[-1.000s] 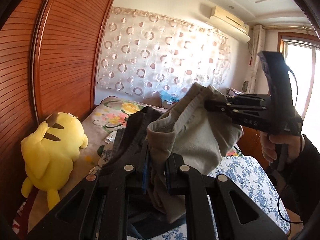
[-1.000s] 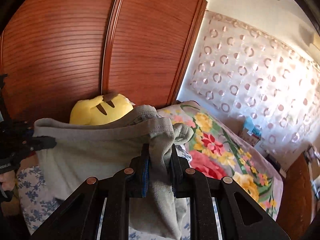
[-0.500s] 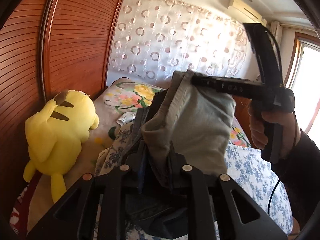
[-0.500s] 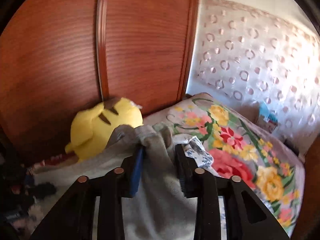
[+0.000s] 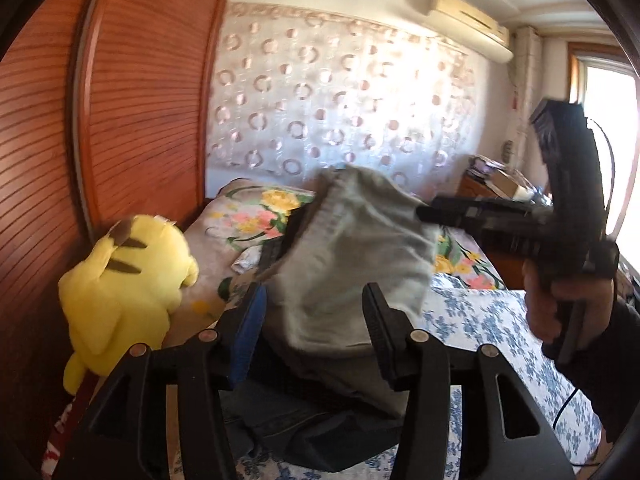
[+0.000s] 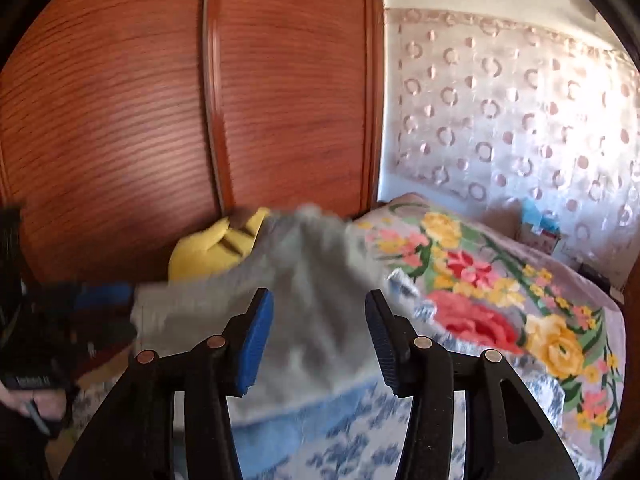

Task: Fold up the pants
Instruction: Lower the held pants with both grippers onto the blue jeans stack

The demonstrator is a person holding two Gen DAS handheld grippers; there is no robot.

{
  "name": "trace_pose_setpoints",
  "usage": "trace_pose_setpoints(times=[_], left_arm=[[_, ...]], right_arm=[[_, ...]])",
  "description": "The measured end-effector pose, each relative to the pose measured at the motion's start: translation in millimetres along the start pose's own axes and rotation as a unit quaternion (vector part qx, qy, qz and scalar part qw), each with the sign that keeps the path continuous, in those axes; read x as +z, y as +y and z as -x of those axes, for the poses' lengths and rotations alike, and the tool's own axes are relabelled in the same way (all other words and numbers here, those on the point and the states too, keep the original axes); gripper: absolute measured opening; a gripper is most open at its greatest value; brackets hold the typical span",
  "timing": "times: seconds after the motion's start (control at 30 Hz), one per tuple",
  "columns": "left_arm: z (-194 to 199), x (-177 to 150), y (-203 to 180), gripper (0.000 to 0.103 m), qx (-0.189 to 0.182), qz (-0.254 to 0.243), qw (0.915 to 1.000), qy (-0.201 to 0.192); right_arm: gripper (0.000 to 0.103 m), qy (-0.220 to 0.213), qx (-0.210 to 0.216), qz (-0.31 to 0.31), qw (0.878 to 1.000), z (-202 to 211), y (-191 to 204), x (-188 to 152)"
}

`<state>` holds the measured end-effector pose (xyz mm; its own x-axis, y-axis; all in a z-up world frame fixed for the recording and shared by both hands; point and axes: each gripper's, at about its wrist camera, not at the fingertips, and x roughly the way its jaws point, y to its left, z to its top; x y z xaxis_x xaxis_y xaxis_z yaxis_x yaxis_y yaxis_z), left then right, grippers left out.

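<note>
Both jaws had just been opening — left gripper (image 5: 312, 320) and right gripper (image 6: 320, 328) stood apart, pads clear of the grey pants (image 5: 352, 264) dropping onto the bed (image 6: 500, 312). Best to back straight off, not snagging cloth.

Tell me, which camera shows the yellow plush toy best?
The left wrist view. There the plush toy shows nearly whole, sitting on the bed by the wooden wardrobe. In the right wrist view the pants hide most of it; only its head peeks out.
</note>
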<state>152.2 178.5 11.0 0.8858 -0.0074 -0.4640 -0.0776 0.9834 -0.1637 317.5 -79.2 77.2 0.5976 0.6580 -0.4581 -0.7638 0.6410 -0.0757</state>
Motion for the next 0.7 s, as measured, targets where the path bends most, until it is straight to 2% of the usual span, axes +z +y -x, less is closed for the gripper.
trace_pose_setpoints(times=[0.1,0.27,0.47,0.7], left_arm=[[-15.6,-3.2,-9.8,0.051,-0.008,-0.017,0.9996,0.023],[-42.4,-19.7,-4.8,0.051,0.006,-0.02,0.9974,0.069],[-50.6,-24.0,1.9,0.051,0.008,-0.01,0.9972,0.074],[-48.7,-23.1,0.5,0.051,0.008,-0.009,0.9971,0.075]], right_arm=[[0.051,0.014,0.001,0.001,1.0,-0.6,-6.5,-9.4],[0.051,0.026,-0.003,-0.018,1.0,-26.1,-24.7,6.2],[0.051,0.048,-0.009,-0.032,0.998,-64.1,-33.4,12.3],[0.051,0.019,0.002,-0.021,1.0,-44.0,-16.4,25.2]])
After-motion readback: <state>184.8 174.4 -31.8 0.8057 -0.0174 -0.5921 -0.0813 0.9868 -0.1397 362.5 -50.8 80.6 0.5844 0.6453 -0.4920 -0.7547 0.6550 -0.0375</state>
